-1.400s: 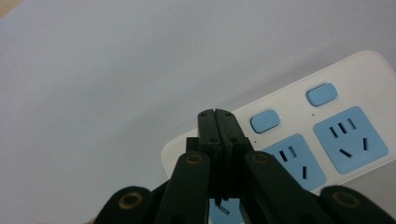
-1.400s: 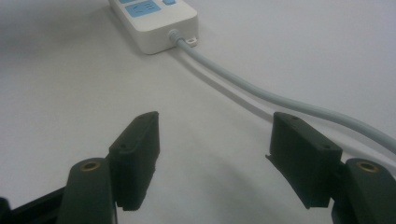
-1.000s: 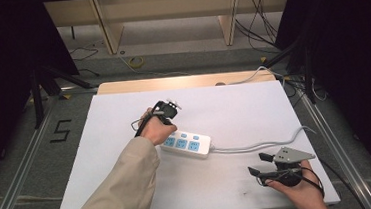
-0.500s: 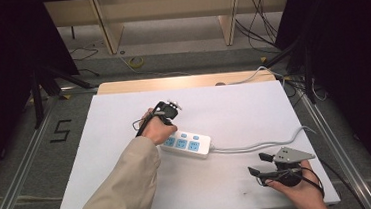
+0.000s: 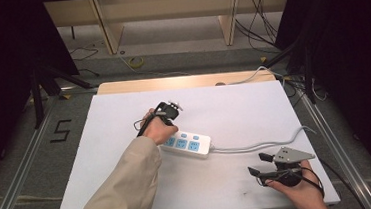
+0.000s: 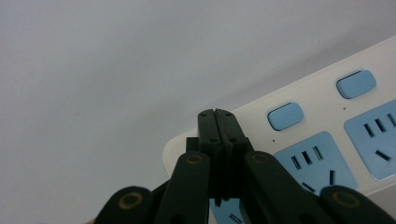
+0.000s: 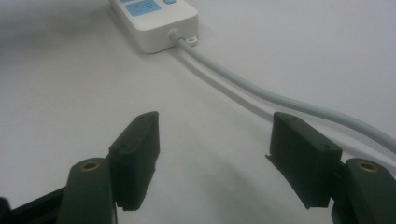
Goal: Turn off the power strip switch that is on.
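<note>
Because the white table [image 5: 129,179] is bare apart from one thing, the power strip [image 5: 189,143] lies flat near its middle where both hands can reach it, its long body running slantwise and its grey cord [image 5: 266,142] trailing off toward the right edge. The person's left arm in a beige sleeve [image 5: 125,189] stretches forward so that the left gripper [image 6: 218,116] comes down on the strip's far-left end; its jaws are pressed together with nothing between them, which suits poking better than grasping, and their joined tip sits over the strip's end just beside the nearest blue switch [image 6: 286,115], so my judgement is that a switch press is intended. A second blue switch [image 6: 356,84] and the blue sockets [image 6: 312,163] lie further along. The right gripper [image 7: 215,140] rests low near the table's right front corner, well apart from the strip, its jaws spread wide and holding nothing, likely waiting its turn while facing the cord end.
</note>
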`<state>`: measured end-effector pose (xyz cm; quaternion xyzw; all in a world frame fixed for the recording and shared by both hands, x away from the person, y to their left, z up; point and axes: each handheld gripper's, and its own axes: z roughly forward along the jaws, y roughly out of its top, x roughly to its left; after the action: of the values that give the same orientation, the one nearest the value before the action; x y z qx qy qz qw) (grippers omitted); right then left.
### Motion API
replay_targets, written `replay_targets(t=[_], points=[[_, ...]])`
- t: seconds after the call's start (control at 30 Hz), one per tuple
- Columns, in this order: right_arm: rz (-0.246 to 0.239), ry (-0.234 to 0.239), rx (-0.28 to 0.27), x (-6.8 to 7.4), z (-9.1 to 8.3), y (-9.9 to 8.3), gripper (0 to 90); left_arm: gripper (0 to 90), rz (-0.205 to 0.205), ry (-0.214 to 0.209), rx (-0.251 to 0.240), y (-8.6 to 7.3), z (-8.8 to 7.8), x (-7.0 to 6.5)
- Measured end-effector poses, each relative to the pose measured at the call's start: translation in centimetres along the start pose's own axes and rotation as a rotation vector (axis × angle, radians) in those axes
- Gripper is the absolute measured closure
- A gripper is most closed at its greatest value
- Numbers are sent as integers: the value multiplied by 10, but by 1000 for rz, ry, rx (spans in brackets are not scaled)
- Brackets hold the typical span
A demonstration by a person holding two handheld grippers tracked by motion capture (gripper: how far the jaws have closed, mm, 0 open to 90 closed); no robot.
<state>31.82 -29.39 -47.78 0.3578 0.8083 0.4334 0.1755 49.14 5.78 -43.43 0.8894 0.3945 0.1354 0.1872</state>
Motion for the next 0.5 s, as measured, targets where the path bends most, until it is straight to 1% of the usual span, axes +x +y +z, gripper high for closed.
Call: replay_targets(t=[0.13, 0.37, 0.5], points=[[0, 1, 1, 0, 0, 0, 342, 899, -3, -1, 5, 0, 1, 0], [-1, 1, 0, 0, 0, 0, 342, 900, 6, -1, 13, 0, 2, -1], [0, 1, 1, 0, 0, 0, 342, 899, 1, -1, 11, 1, 3, -1]])
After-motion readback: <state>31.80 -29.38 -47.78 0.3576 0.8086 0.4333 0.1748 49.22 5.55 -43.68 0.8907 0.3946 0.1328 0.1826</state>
